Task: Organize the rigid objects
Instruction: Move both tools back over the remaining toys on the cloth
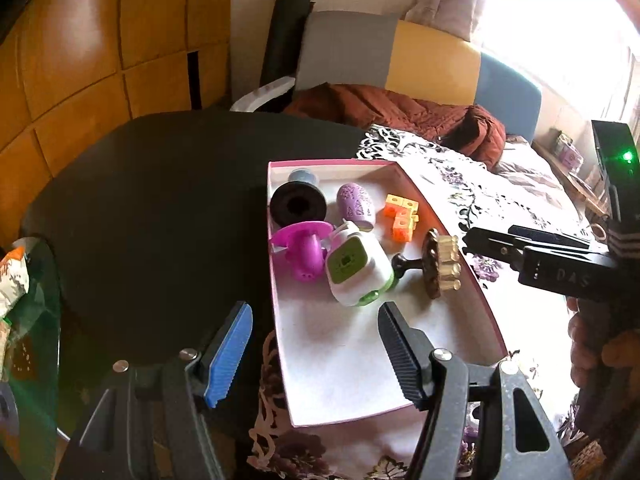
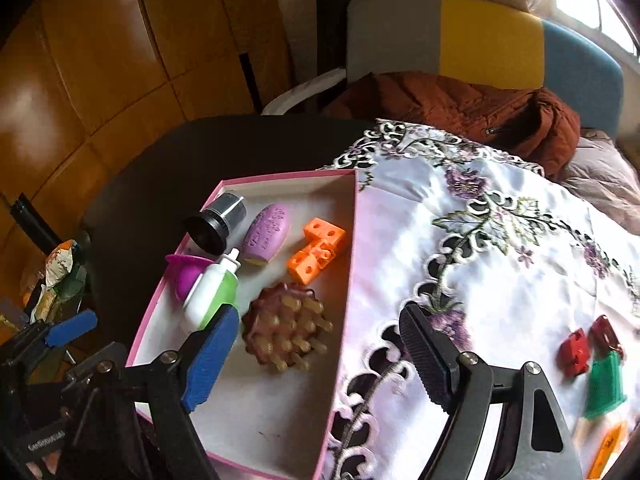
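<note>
Jaws on both grippers wide apart, nothing held: left gripper, right gripper over pink box w/ brush etc. Still out on cloth, bench right: red blocks. Prob. light, stiff, slick plastic; pinch across flat sides.

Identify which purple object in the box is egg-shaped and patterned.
The pale lilac egg, between the black spool and orange blocks. The other purple one is bright magenta, smooth and flanged.
</note>
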{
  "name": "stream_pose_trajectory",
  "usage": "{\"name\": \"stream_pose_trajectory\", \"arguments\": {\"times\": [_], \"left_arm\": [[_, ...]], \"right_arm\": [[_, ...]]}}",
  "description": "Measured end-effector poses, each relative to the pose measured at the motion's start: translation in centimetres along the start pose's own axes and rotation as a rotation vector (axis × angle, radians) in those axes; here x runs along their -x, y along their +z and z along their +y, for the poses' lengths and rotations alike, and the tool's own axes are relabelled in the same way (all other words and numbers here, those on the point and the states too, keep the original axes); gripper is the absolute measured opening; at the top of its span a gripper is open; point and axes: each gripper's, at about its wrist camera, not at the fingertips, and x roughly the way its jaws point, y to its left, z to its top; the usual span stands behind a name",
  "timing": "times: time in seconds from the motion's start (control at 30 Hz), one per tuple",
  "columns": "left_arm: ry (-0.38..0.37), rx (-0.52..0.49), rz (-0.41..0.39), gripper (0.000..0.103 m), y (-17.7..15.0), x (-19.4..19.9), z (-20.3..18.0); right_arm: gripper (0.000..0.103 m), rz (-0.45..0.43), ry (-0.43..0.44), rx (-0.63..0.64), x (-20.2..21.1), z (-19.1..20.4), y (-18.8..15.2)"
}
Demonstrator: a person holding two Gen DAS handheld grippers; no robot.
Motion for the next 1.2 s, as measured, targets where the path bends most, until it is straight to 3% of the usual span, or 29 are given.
{"name": "stream_pose_trajectory", "arguments": {"times": [0.4, 0.77, 1.07, 1.2], "left_arm": [[-0.026, -0.099, -0.026, 0.066, 0.6, 1.0, -3.7], [-0.092, -0.188, -0.016, 0.066, 1.1, 0.9, -8.1], [-0.126, -0.277, 0.003, 0.066, 1.0, 0.4, -11.8], [-0.147, -0.316, 0.005, 0.066, 1.1, 0.1, -13.8]], "right_arm": [[0.088, -0.058, -0.104, -0.052, 4.1, -6.0, -1.2], [0.09, -0.087, -0.29, -0.181, 8.6, -15.9, -3.0], [0.091, -0.124, -0.467, -0.413, 11.6, -25.6, -6.4], [0.091, -0.138, -0.487, -0.566, 12.5, -28.5, -7.5]]}}
